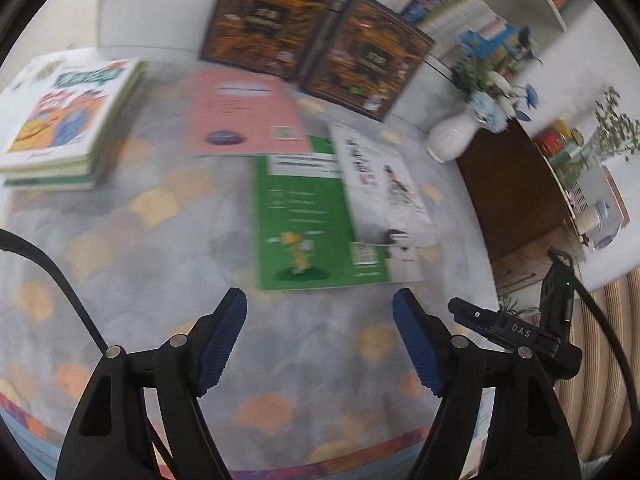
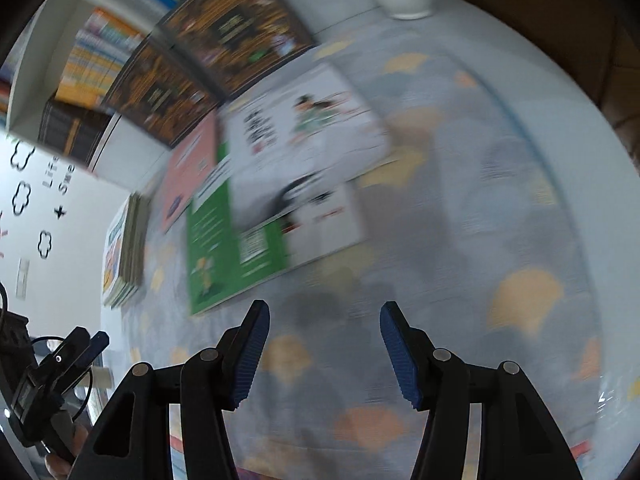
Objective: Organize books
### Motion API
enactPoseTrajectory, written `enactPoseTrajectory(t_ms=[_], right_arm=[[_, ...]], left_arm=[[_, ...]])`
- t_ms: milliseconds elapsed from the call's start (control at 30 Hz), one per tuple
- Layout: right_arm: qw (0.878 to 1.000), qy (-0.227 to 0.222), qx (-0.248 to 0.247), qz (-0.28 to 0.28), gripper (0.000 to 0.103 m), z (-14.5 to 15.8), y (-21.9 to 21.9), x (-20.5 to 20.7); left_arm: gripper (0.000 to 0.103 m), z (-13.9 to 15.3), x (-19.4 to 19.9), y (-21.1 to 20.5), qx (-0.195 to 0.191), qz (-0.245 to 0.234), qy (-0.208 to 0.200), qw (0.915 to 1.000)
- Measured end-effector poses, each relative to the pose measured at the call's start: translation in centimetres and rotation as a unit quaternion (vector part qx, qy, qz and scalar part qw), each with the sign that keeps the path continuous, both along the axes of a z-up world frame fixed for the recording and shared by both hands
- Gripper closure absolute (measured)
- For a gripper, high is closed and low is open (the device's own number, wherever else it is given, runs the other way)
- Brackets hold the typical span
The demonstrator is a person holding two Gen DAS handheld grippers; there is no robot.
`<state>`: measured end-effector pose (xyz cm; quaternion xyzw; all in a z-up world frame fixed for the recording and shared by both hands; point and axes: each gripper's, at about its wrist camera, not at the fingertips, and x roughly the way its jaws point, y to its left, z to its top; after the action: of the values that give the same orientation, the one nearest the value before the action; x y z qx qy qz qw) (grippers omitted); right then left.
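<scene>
Green book (image 1: 304, 216) lies flat on the table (image 1: 160, 288), partly under a white book (image 1: 380, 184). Both tongs, left (image 1: 319, 344) and right (image 2: 325, 354), are wide and hold nothing.

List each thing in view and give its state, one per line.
left gripper: open, empty
right gripper: open, empty
green book: flat, partly under the white book
white book: flat, overlapping the green book
pink book: flat, closed
stack of books: piled flat
two brown books: upright, leaning against the shelf
vase: upright, holding flowers
</scene>
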<state>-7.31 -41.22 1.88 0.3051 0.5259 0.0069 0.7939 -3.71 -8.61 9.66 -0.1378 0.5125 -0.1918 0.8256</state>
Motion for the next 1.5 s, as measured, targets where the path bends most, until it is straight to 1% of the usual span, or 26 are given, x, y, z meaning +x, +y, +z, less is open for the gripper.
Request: enactPoseTrajectory(t_ms=[167,300,433,500,633,700,767,867,900,933,967,1000,1067,1133,1233,1300,1333,1433,1500], right_arm=[[1.000,-0.005,0.002,-0.012,0.047,0.2,-3.9,0.7],[1.000,-0.017,-0.016,0.001,0.047,1.0,-4.9,3.0],[0.998,-0.039,-0.041,0.023,0.047,1.1,-4.9,6.2],[0.997,-0.044,-0.049,0.033,0.047,0.7,-4.7,8.1],[0.995,-0.059,-0.069,0.039,0.047,-0.4,-4.9,11.7],[0.994,-0.059,-0.087,0.043,0.047,-1.0,-5.0,13.1],[0.993,-0.059,-0.094,0.046,0.047,-1.7,-5.2,14.3],[0.992,-0.055,-0.106,0.050,0.048,-2.6,-5.3,15.8],[0.991,-0.055,-0.111,0.053,0.050,-3.0,-5.3,16.3],[0.990,-0.054,-0.116,0.055,0.058,-3.3,-5.2,16.8],[0.990,-0.051,-0.117,0.060,0.071,-3.8,-5.0,17.3],[0.990,-0.050,-0.113,0.068,0.075,-4.2,-4.9,17.6],[0.988,-0.064,-0.119,0.079,0.079,-4.3,-4.3,17.6],[0.987,-0.064,-0.112,0.093,0.080,-4.2,-3.6,17.3],[0.985,-0.055,-0.131,0.098,0.080,-3.9,-3.0,15.9],[0.986,-0.048,-0.128,0.099,0.080,-3.7,-2.9,14.4],[0.987,-0.044,-0.121,0.102,0.080,-3.6,-2.8,13.0],[0.986,-0.025,-0.118,0.115,0.079,-3.6,-2.0,9.0],[0.986,-0.016,-0.103,0.130,0.079,-4.0,-1.1,6.0]], left_arm=[[0.029,-0.9,1.7,-4.1,-0.018,-0.006,0.006,0.9998],[0.029,-2.4,4.5,-6.7,-0.018,0.000,0.011,0.9998],[0.029,-4.1,7.7,-8.0,-0.022,0.009,0.027,0.9994],[0.029,-5.1,9.3,-8.5,-0.021,0.013,0.039,0.9990],[0.029,-6.5,11.4,-9.6,-0.009,0.015,0.045,0.9988],[0.031,-7.4,12.3,-10.2,-0.010,0.012,0.053,0.9985],[0.031,-8.0,13.1,-10.4,-0.009,0.014,0.054,0.9984],[0.034,-8.9,14.1,-11.1,-0.011,0.011,0.060,0.9981],[0.036,-9.2,14.4,-11.3,-0.010,0.009,0.061,0.9981],[0.038,-9.4,14.6,-11.4,-0.009,0.007,0.063,0.9979],[0.039,-9.4,14.7,-11.6,-0.009,0.007,0.057,0.9983],[0.039,-9.4,14.8,-11.7,-0.010,0.005,0.053,0.9985],[0.039,-9.4,14.9,-11.9,-0.018,0.003,0.053,0.9984],[0.039,-9.4,14.8,-12.1,-0.033,-0.003,0.059,0.9977],[0.039,-9.1,13.5,-12.3,-0.028,-0.004,0.060,0.9978],[0.039,-8.9,11.8,-11.9,-0.037,-0.009,0.067,0.9971],[0.039,-8.9,10.9,-11.6,-0.040,-0.010,0.073,0.9965],[0.039,-9.3,7.1,-10.1,-0.068,-0.020,0.111,0.9912],[0.039,-9.5,4.2,-8.9,-0.080,-0.007,0.126,0.9887]])
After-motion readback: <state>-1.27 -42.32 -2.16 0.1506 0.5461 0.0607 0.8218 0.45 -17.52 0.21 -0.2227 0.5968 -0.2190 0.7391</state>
